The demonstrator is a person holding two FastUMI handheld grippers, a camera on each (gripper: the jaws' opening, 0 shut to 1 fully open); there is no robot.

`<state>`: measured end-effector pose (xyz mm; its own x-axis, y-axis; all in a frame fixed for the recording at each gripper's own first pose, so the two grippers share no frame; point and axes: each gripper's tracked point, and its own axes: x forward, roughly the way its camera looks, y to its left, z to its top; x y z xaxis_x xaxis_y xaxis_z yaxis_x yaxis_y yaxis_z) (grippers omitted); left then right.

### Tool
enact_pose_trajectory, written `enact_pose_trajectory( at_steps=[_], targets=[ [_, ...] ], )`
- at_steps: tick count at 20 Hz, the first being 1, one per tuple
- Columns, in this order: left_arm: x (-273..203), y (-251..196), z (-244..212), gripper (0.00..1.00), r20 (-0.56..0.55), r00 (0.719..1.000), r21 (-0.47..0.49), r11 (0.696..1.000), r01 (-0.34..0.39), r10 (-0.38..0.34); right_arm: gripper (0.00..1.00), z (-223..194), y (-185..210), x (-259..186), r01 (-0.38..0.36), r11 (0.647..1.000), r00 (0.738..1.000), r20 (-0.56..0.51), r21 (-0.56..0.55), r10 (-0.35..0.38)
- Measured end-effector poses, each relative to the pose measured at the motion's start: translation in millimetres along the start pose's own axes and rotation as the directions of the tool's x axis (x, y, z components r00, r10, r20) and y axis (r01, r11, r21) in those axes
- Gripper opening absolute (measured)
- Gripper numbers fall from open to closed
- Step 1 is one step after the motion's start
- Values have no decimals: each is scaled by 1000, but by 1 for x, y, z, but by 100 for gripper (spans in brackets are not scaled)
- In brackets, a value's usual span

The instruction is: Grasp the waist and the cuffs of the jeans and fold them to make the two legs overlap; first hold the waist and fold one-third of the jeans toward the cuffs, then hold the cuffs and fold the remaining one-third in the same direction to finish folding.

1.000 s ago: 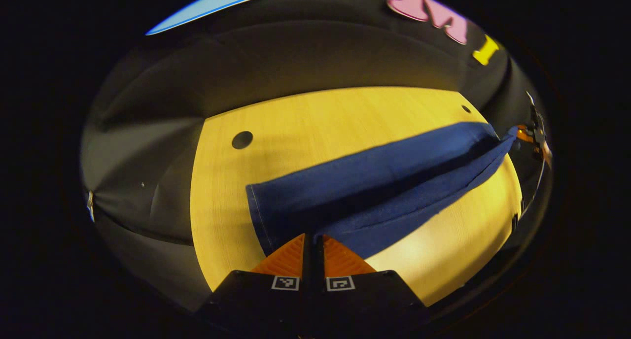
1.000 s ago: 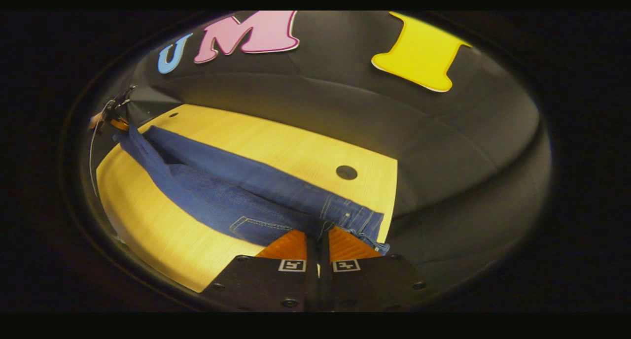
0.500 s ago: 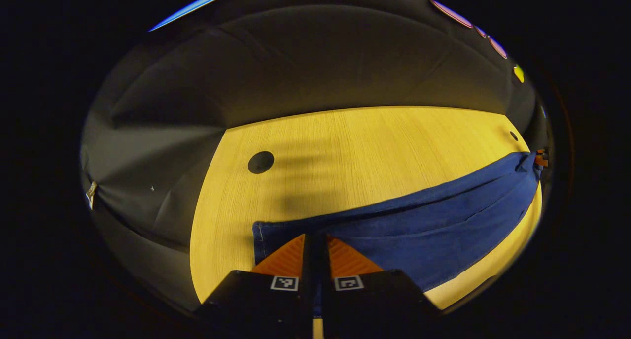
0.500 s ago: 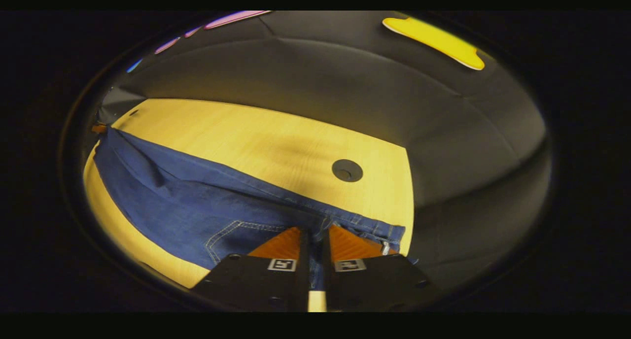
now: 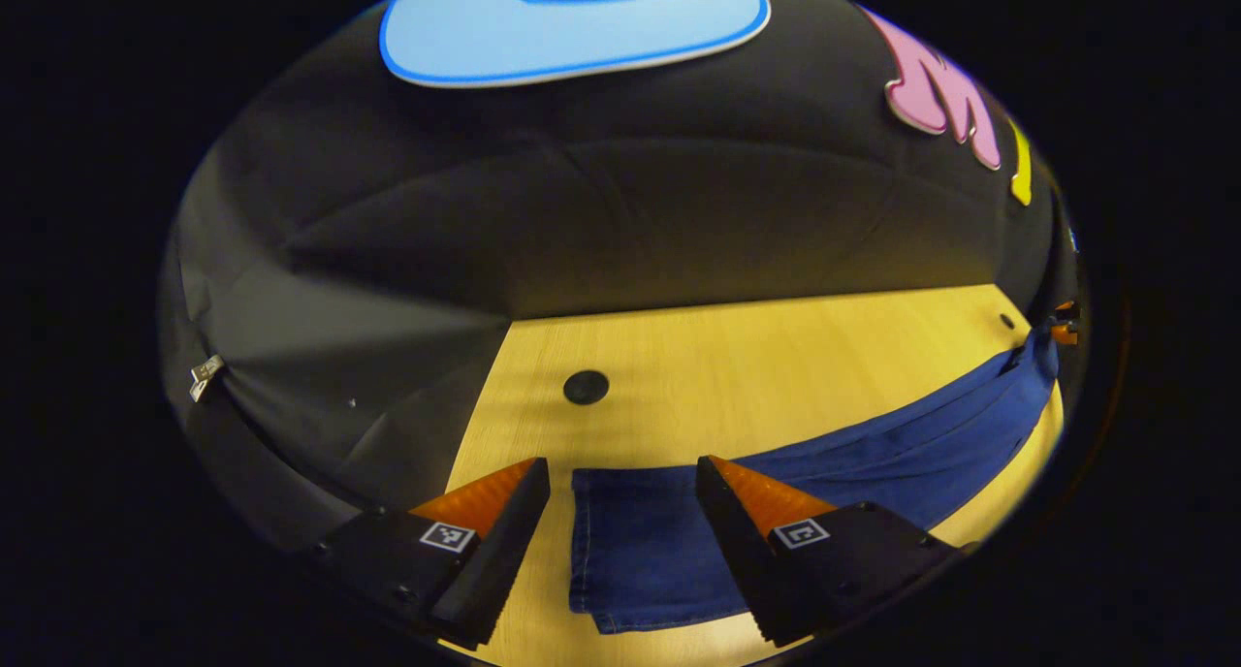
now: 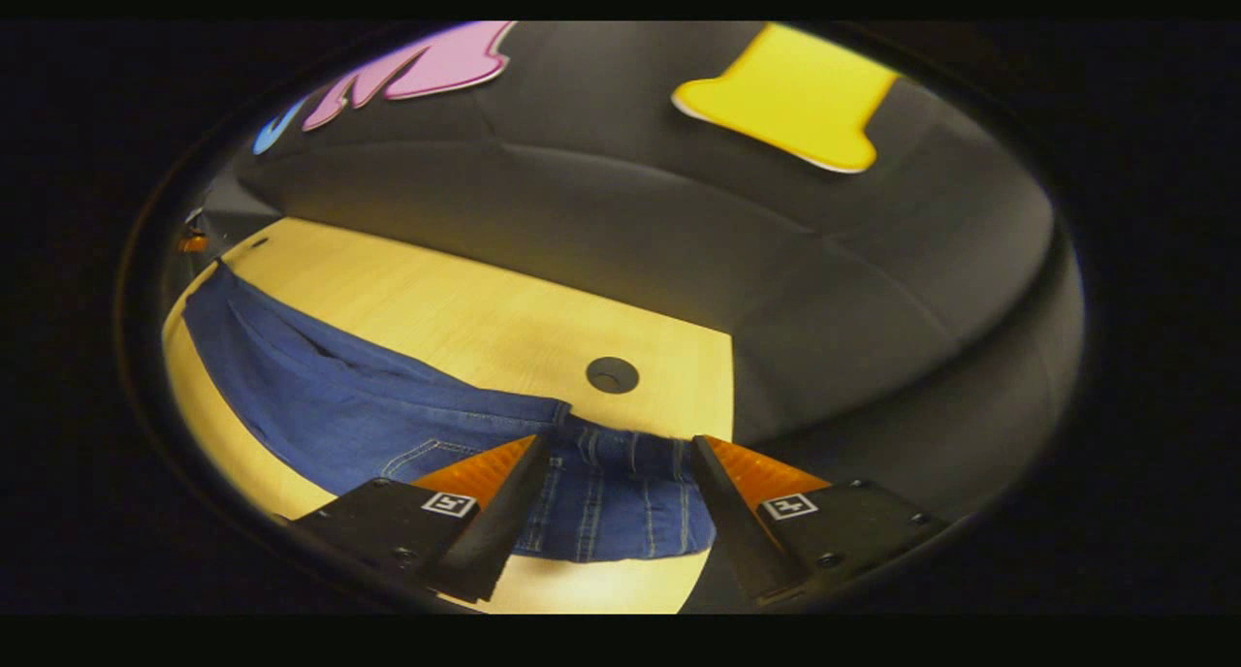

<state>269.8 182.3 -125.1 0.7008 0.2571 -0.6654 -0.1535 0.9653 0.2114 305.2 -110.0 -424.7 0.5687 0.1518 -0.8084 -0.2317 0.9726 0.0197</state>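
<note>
Dark blue jeans (image 5: 873,454) lie flat along the yellow wooden table (image 5: 737,376), legs stacked one on the other. In the left gripper view my left gripper (image 5: 622,473) stands open over the cuff end (image 5: 630,551), orange fingers either side of the cloth without pressing it. In the right gripper view the jeans (image 6: 320,405) stretch away to the left, and my right gripper (image 6: 613,449) is open above the waistband (image 6: 611,502) with its belt loops and a back pocket. The other gripper shows as a small orange spot (image 5: 1065,323) at the far end of the jeans.
A round dark hole (image 5: 586,388) is set in the tabletop beyond the cuffs, another hole (image 6: 612,375) beyond the waist. The table's end edge (image 6: 722,386) runs close to the right of the waist. Black cloth walls surround the table.
Both grippers were shut on the jeans, holding them lifted; they lowered the jeans onto the table and have now opened, letting go of cuffs and waist.
</note>
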Motion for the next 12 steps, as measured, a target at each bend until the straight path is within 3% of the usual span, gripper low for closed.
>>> enact_pose_trajectory(
  at_steps=[2, 3, 6, 10, 12],
  targets=[
    [-31, -20, 5, 96, 89, 995, -32, 998, 55, -52, 97, -6, -10, -10, 11, 994, 1000, 7, 108, -12],
    [-48, -40, 1, 97, 124, 989, -38, 995, 90, -85, 96, -9, -12, -16, 10, 982, 1000, 1, 187, -10],
    [-92, -70, -6, 96, 180, 975, 26, 991, 130, -133, 97, -15, -28, -35, 42, 913, 999, -20, 405, -37],
    [-143, -118, 19, 98, 266, 932, -71, 960, 273, -245, 98, -30, -29, -40, 61, 723, 998, -52, 688, -35],
    [-156, -117, 31, 98, 302, 923, -51, 963, 266, -239, 98, -44, -28, -37, 94, 628, 995, -84, 772, -46]
  ],
)
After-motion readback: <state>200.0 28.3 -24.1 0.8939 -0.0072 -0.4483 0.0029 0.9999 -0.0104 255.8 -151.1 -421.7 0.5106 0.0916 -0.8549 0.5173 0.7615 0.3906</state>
